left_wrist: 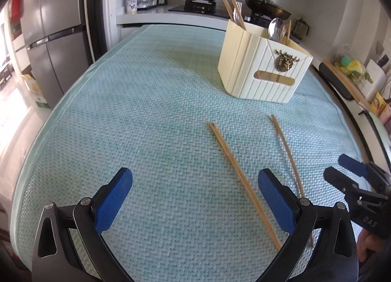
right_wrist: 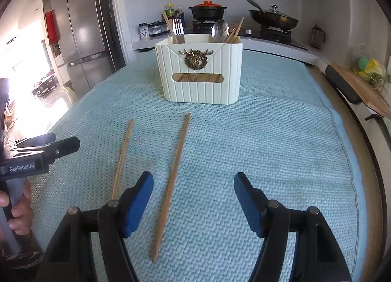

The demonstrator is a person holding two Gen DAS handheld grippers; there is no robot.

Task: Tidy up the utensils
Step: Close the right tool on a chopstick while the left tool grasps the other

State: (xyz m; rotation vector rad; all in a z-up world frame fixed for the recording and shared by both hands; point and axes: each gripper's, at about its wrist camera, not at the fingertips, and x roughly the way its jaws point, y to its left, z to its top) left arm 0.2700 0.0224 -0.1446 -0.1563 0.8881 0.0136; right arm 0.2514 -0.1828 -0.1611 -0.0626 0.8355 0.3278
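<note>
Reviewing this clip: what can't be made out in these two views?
- Left wrist view: near end of the right chopstick, behind a finger of the left gripper.
- Both views: lower parts of utensils, hidden by the caddy walls.
- Right wrist view: left gripper fingers seen side-on, their gap unreadable.
- Spice jar label too small.

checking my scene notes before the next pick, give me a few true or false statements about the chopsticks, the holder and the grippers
1. Two chopsticks lie loose on the mat. True.
2. The right gripper is clamped on a chopstick. False: its fingers stand open, gripping nothing.
3. The cream holder already has spoons and forks in it. True.
4. The holder lies tipped on its side. False: it stands upright.
5. The left gripper is open and empty. True.
</note>
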